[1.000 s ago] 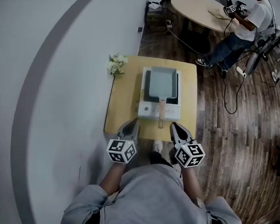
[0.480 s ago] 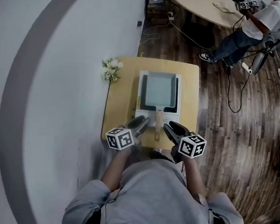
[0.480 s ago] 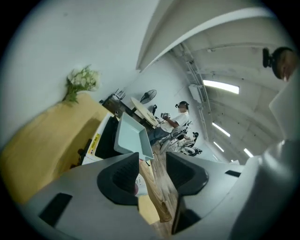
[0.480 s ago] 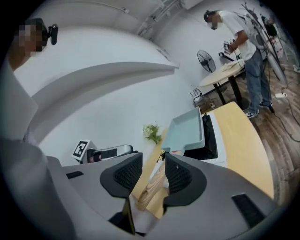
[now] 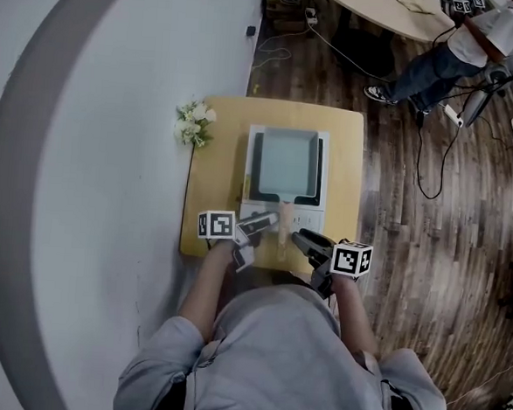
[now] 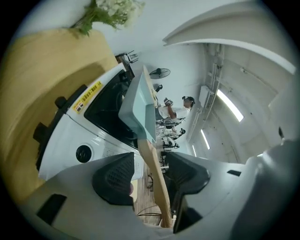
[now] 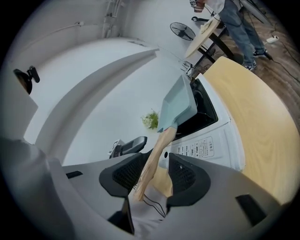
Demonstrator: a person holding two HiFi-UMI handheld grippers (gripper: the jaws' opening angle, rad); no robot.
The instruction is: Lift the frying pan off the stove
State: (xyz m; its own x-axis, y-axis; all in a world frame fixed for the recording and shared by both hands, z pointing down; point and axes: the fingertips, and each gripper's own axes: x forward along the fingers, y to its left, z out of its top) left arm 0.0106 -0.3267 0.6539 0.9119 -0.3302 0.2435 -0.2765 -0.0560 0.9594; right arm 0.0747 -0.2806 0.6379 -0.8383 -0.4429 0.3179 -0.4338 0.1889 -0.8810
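A light-blue rectangular frying pan [image 5: 287, 162] sits on a white single-burner stove [image 5: 311, 214] on a small wooden table [image 5: 215, 175]. Its wooden handle [image 5: 284, 226] points toward me. My left gripper [image 5: 259, 225] is at the handle's left, my right gripper [image 5: 306, 241] at its right. In the left gripper view the handle [image 6: 153, 180] runs between the jaws of the left gripper [image 6: 151, 171], with a gap on both sides. The right gripper [image 7: 157, 172] also straddles the handle [image 7: 154, 159], which lies close to its left pad. Both sets of jaws are opening.
A small bunch of white flowers [image 5: 192, 122] lies at the table's far left corner. Behind the table are a round table [image 5: 384, 9], floor cables [image 5: 422, 159] and a seated person [image 5: 465, 43]. A white curved wall is to the left.
Both grippers have moved forward from the table's near edge to either side of the pan handle, and their jaws have gone from shut to open. The pan has not moved.
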